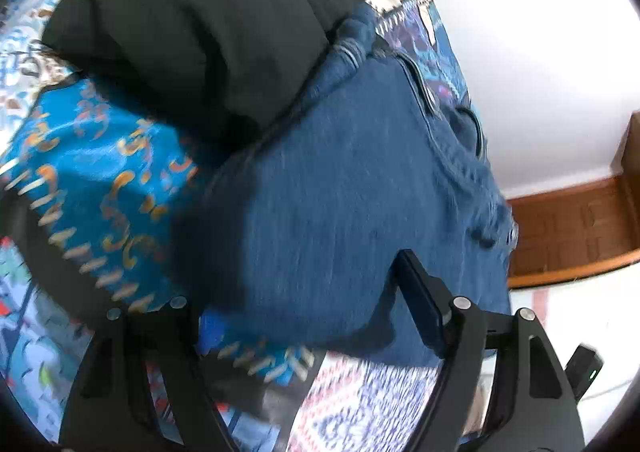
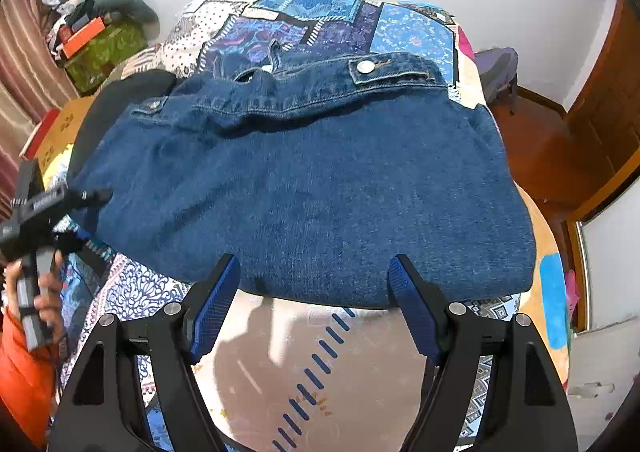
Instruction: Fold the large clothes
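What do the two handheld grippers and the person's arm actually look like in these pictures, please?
The right gripper has black angular finger arms with triangular cut-outs and silver pivot pins, tipped with ribbed blue pads. The left gripper has the same black frame; in the right wrist view its body looks grey and black. The hand holding it shows bare skin, with a bright orange sleeve below.

A folded denim jacket (image 2: 304, 187) lies on the patchwork bedspread (image 2: 320, 23). The right hand-held gripper (image 2: 314, 300), jaws apart, hovers at its near edge; the left hand-held gripper (image 2: 86, 197) touches its left side.
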